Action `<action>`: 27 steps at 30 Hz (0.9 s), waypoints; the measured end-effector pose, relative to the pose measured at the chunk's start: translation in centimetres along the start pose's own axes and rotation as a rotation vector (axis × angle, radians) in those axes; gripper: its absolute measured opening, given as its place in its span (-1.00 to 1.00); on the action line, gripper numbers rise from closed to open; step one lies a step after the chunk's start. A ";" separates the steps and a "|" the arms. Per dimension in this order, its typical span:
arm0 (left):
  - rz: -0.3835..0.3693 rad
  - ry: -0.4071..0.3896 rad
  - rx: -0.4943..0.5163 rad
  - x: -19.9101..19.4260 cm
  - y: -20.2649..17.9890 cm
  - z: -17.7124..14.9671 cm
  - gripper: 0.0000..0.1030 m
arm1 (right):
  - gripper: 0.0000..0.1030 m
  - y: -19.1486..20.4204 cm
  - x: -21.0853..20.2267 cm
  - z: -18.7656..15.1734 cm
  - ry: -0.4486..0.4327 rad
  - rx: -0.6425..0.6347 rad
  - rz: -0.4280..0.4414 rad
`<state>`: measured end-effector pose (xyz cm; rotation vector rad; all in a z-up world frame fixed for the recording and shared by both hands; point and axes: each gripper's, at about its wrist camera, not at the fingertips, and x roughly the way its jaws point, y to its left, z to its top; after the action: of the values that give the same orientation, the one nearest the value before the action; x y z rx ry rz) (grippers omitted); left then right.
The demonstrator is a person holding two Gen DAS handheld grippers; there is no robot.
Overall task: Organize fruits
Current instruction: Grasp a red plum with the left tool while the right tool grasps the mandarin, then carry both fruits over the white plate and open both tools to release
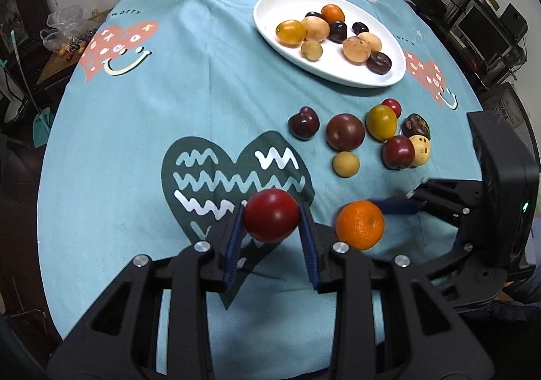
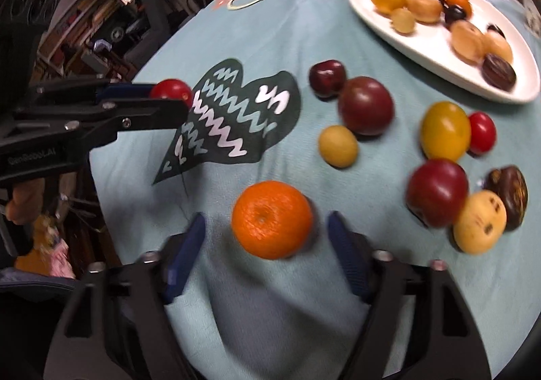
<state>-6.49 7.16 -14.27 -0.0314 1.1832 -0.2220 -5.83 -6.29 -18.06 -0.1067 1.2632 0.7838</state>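
The left gripper (image 1: 271,221) is seen closest, and a red fruit (image 1: 271,219) is pinched between its 2 blue pads, lifted a little over the dark heart print near the front edge of the table (image 1: 142,102). Just beside it, the right gripper (image 2: 267,228) is spread around an orange (image 2: 272,219), which sits on the blue cloth near the same front edge. Gaps are seen on both sides, so the orange is not yet squeezed.

The orange looks round, light and a bit soft, with bumpy skin that should not slip much. It is best taken across its widest middle, and pressed gently so it is not squashed.

The red fruit looks smooth and shiny, so it may slip if held loosely.

A white plate (image 1: 270,13) with 10 or so fruits is seen toward the far right edge.
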 end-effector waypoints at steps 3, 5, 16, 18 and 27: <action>-0.006 0.002 0.006 0.3 -0.1 0.3 -0.37 | -0.09 0.0 0.0 -0.2 0.014 -0.006 -0.008; -0.013 0.000 0.020 0.4 -0.4 0.7 -0.37 | -0.10 -0.3 -0.5 -0.5 0.010 0.008 0.001; -0.097 -0.051 0.160 1.5 -5.7 6.9 -0.36 | -0.10 -5.7 -7.7 -1.2 -0.167 0.162 -0.056; -0.104 -0.069 0.171 1.9 -6.6 9.2 -0.36 | -0.10 -7.1 -9.0 0.3 -0.208 0.178 -0.085; -0.056 -0.106 0.180 4.9 -8.9 17.3 -0.36 | -0.10 -14.7 -12.1 9.2 -0.351 0.229 -0.197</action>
<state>9.84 -4.11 -10.96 0.0800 1.0538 -0.3713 9.13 -18.39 -9.29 0.0887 0.9822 0.4599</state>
